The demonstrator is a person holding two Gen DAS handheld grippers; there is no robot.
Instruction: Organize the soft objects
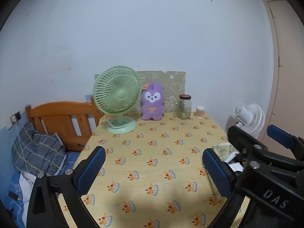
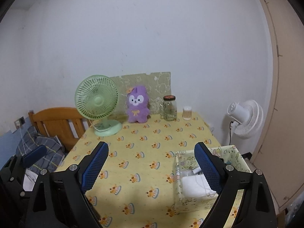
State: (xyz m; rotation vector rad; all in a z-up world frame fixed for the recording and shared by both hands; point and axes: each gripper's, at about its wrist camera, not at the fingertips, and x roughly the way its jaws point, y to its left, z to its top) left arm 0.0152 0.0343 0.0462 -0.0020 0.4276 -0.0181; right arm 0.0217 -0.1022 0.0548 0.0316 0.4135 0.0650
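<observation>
A purple plush toy (image 1: 152, 104) (image 2: 137, 105) sits upright at the back of the table, leaning on a patterned board. Near the right front stands a patterned storage box (image 2: 235, 155) (image 1: 223, 148) with a white soft item (image 2: 193, 186) and small things inside. My left gripper (image 1: 153, 163) hovers over the front of the yellow tablecloth (image 1: 152, 152). Its jaws are opening wide with nothing between them. My right gripper (image 2: 152, 161) is open and empty too, its right finger in front of the box. In the left wrist view it appears at the right (image 1: 260, 134).
A green desk fan (image 1: 117, 98) stands left of the plush. A glass jar (image 1: 184, 106) and a small container (image 1: 199, 112) stand to its right. A wooden bed head (image 1: 62, 117) and a plaid pillow (image 1: 36, 152) lie left of the table. A white floor fan (image 2: 245, 119) stands right.
</observation>
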